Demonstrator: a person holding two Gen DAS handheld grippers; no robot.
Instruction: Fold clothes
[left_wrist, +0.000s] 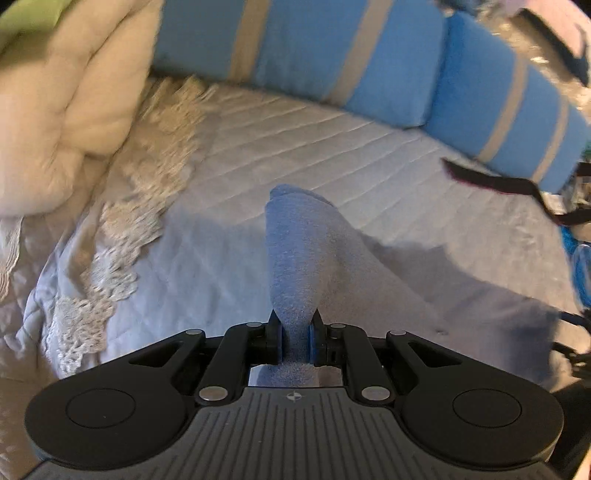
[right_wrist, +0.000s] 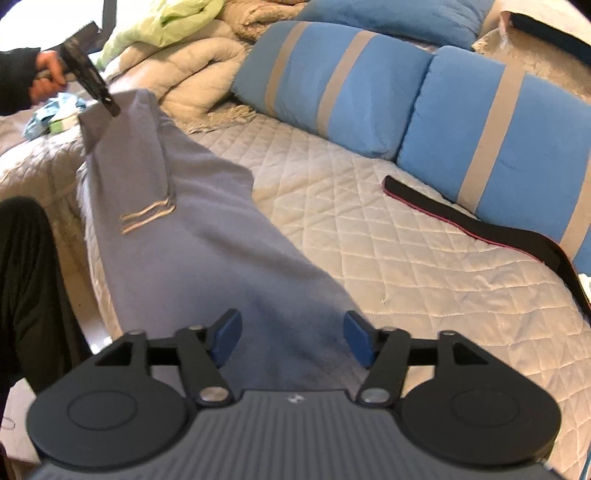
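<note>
A grey-blue garment (right_wrist: 192, 236) with white drawstrings (right_wrist: 147, 218) lies stretched over the quilted bed. My left gripper (left_wrist: 295, 332) is shut on a bunched end of the garment (left_wrist: 295, 251) and holds it lifted. It also shows in the right wrist view (right_wrist: 110, 105), far left, pinching the cloth's far end. My right gripper (right_wrist: 291, 338) is open, its blue pads on either side of the garment's near end, the cloth lying between them.
Blue pillows with beige stripes (right_wrist: 369, 85) line the back of the bed (right_wrist: 406, 240). A black strap with pink edge (right_wrist: 480, 225) lies at right. Cream blankets (left_wrist: 74, 103) and a green cloth (right_wrist: 173, 18) pile at left. Small folded items (right_wrist: 55, 118) lie far left.
</note>
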